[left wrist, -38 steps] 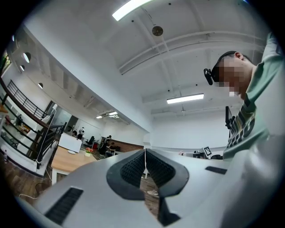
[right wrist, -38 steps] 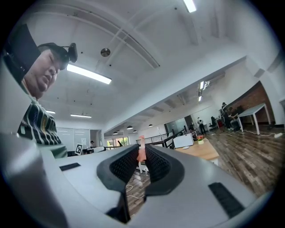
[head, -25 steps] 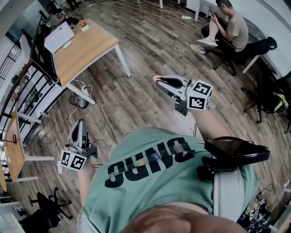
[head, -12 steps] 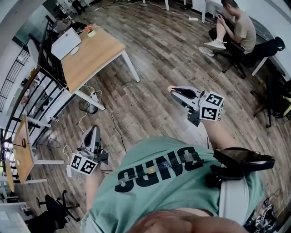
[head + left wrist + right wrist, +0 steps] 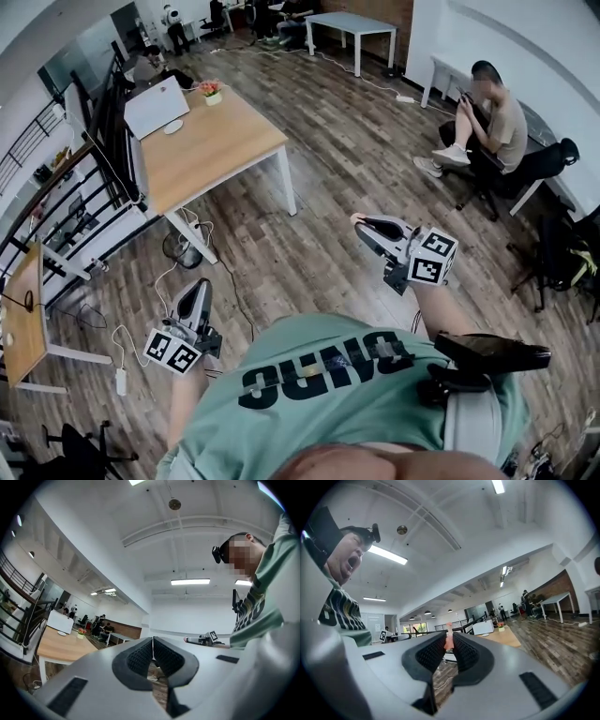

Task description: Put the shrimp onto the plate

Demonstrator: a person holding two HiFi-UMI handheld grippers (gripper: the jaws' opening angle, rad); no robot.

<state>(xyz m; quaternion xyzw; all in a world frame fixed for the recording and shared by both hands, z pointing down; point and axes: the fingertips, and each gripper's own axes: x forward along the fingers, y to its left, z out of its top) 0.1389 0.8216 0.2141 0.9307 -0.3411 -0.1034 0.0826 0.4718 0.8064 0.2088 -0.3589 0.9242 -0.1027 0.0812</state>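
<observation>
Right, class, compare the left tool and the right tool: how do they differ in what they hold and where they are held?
The right tool is shut on a pink shrimp; the left tool is shut on nothing. The left tool hangs close by the person's side; the right tool is held out further ahead. Both are grey and hang over the wooden floor.
</observation>
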